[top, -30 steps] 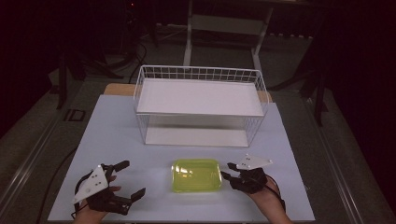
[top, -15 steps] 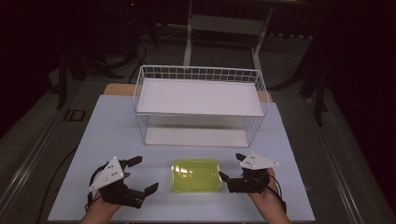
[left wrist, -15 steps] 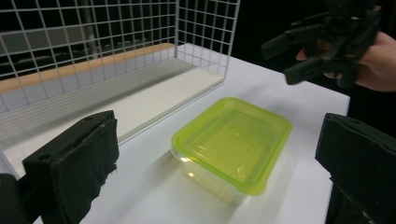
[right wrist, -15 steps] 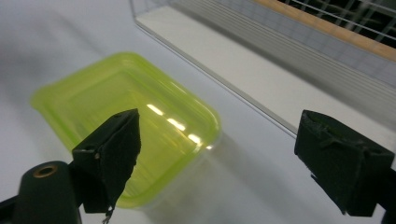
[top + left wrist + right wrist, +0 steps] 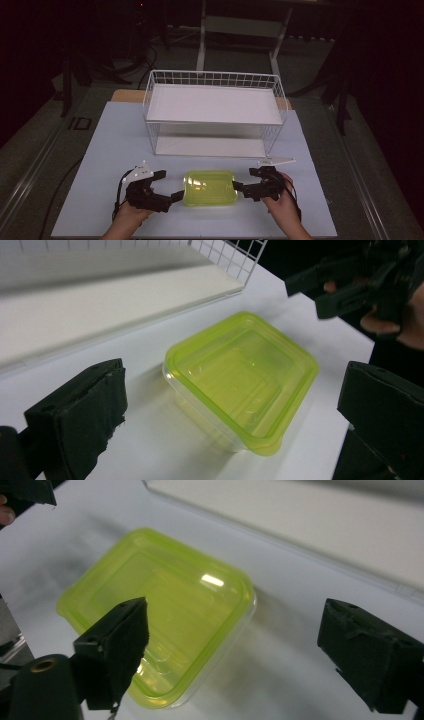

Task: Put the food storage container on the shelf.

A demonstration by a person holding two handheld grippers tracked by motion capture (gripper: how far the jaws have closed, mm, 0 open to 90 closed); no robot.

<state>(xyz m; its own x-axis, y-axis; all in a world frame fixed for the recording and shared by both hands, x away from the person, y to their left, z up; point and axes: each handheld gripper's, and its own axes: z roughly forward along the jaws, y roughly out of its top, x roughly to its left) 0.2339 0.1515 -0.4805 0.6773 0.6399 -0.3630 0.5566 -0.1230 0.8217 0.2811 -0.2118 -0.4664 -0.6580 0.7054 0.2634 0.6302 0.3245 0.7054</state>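
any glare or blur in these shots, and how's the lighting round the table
High view: the white table is lit while the room around it falls almost black. Right gripper view: a bright glare spot sits on the green container lid, and the near jaws look soft. Left gripper view: the lid is fairly sharp with small highlights, the white wire rack behind it blurred.

The container (image 5: 210, 188) near the tabletop's front edge is translucent yellow-green plastic, its lid glossy and smooth with bright glints. The tabletop (image 5: 115, 135) looks matt, smooth white. The basket (image 5: 212, 80) toward the back edge is white-coated metal wire around smooth matt shelves.
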